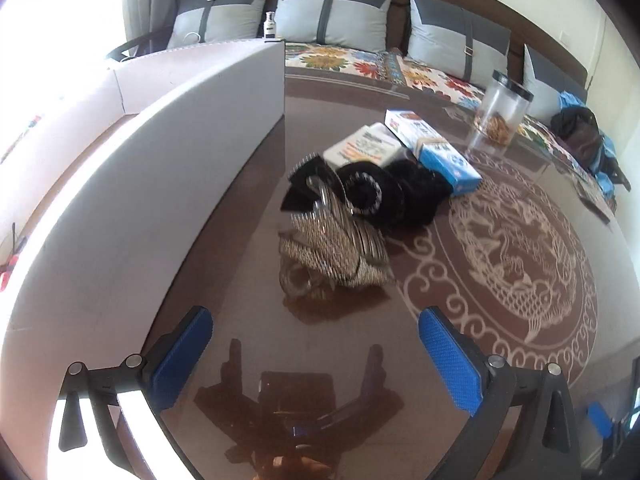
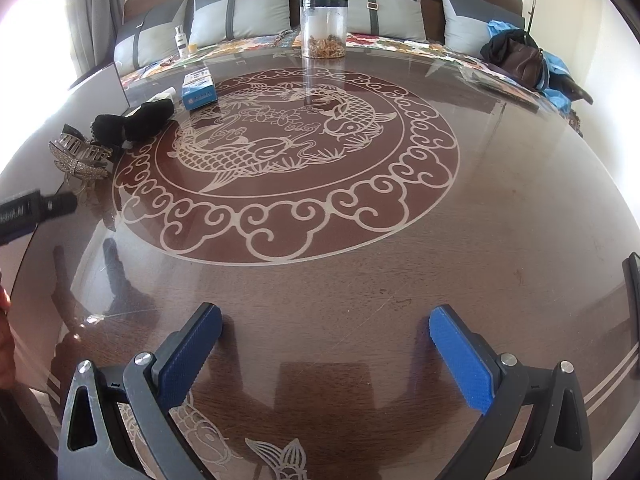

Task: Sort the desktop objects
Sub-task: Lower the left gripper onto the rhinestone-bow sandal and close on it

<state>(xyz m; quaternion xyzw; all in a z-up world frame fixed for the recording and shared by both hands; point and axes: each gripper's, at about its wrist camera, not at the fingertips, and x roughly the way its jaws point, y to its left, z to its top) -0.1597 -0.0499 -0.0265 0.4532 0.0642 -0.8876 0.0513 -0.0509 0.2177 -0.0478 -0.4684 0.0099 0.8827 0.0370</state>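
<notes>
A sparkly rhinestone hair claw (image 1: 332,248) lies on the glass table ahead of my open, empty left gripper (image 1: 316,320); it also shows in the right wrist view (image 2: 80,156). Behind it lies a black hair accessory (image 1: 384,196), seen too in the right wrist view (image 2: 132,122). A white medicine box (image 1: 364,146) and a blue-white box (image 1: 436,148) lie further back; the blue box shows in the right wrist view (image 2: 197,90). My right gripper (image 2: 326,324) is open and empty over bare table near the front edge.
A grey storage box wall (image 1: 168,152) stands close on the left. A clear jar with a black lid (image 2: 324,28) stands at the table's far side. A sofa with cushions (image 2: 240,12) and a dark bag (image 2: 520,58) lie beyond. The left gripper's body (image 2: 36,208) shows at the left.
</notes>
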